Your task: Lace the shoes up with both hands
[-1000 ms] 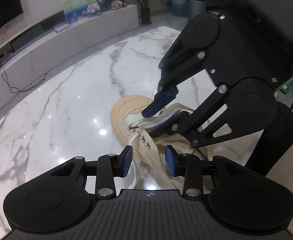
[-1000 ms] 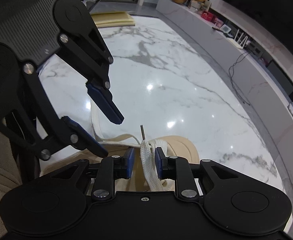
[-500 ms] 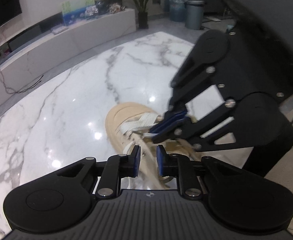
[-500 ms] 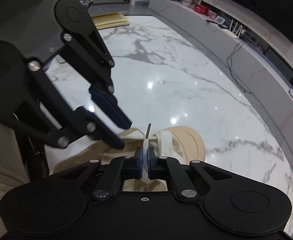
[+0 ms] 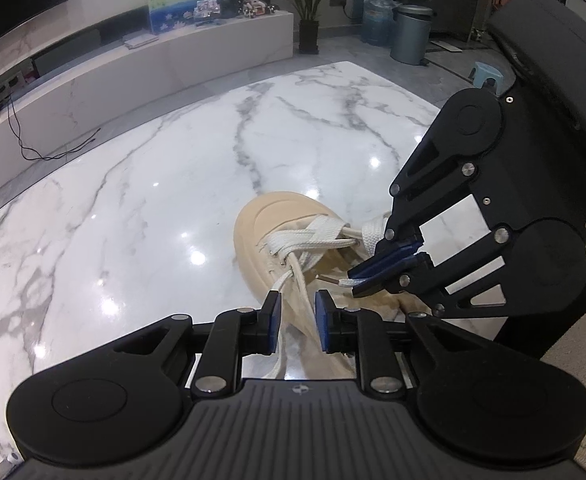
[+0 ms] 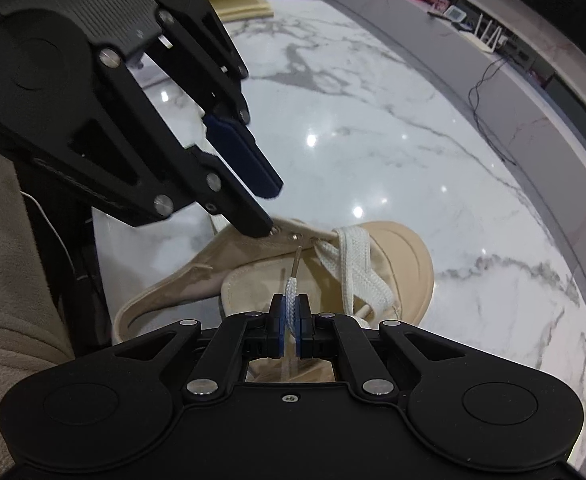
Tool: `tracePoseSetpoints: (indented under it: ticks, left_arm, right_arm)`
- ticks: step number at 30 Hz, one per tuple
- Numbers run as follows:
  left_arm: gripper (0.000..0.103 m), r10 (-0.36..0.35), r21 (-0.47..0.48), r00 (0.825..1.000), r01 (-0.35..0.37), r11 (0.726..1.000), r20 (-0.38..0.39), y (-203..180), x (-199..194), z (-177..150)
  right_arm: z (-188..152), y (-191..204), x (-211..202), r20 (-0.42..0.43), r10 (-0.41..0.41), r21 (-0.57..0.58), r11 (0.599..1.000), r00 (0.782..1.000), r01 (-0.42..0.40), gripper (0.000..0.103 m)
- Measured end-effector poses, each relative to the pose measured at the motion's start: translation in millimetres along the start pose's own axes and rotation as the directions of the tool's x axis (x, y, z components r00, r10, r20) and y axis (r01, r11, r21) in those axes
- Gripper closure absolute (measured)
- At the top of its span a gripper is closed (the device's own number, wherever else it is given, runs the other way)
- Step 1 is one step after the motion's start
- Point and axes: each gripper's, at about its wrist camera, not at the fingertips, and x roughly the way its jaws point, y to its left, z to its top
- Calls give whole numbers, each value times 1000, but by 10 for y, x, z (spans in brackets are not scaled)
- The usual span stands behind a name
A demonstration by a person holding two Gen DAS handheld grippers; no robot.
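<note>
Surface: glossy white marble table (image 5: 141, 184), grey-veined.
Shoe (image 5: 277, 228): near its edge.
Right gripper (image 6: 291, 312): clamped on lace tip (image 6: 291, 288).
Left gripper (image 5: 297, 312): jaws opening, lace (image 5: 303, 288) loose between.

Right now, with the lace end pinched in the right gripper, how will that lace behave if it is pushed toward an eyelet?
The white lace is woven and flat, so probably floppy; it would likely buckle. Its thin tip juts straight beyond the right gripper, so it seems stiff enough to steer. The short grip should help.
</note>
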Motion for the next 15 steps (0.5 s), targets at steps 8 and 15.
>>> tracePoseSetpoints:
  ticks: [8, 15]
  left_arm:
    - [85, -4, 18, 1000, 4, 1000, 1, -20, -10, 12]
    - [85, -6, 25, 1000, 6, 1000, -2, -21, 5, 18]
  right_arm:
    - [34, 9, 26, -3, 12, -10, 1000, 1000, -12, 100]
    - [48, 19, 36, -2, 18, -21, 1000, 1000, -18, 100]
